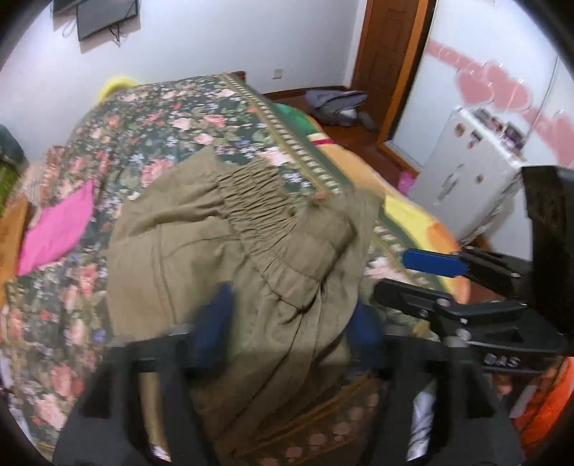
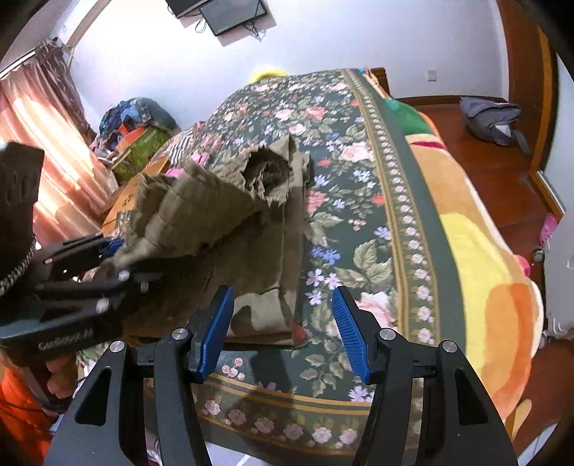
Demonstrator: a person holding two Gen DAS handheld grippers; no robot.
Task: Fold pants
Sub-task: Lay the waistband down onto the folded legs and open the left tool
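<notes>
Olive pants [image 1: 229, 258] lie bunched on the floral bedspread [image 1: 150, 118], waistband end doubled over w/ part of it lifted, so approx. mid-fold; flattening and a final fold are left. Left gripper [image 1: 287, 322]: jaws apart around the cloth, not pinching. Right gripper [image 2: 283, 329]: jaws apart, empty, at the pants' near edge.

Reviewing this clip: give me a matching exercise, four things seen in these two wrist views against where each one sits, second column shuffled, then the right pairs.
Things:
1. olive pants
2. pink cloth
3. grey bag
4. dark screen

Places:
A. on the wooden floor near the door
B. mounted high on the white wall
C. bunched on the floral bedspread, between the left gripper's fingers
D. flat on the bed, beside the pants

Pairs: 1-C, 2-D, 3-A, 4-B
</notes>
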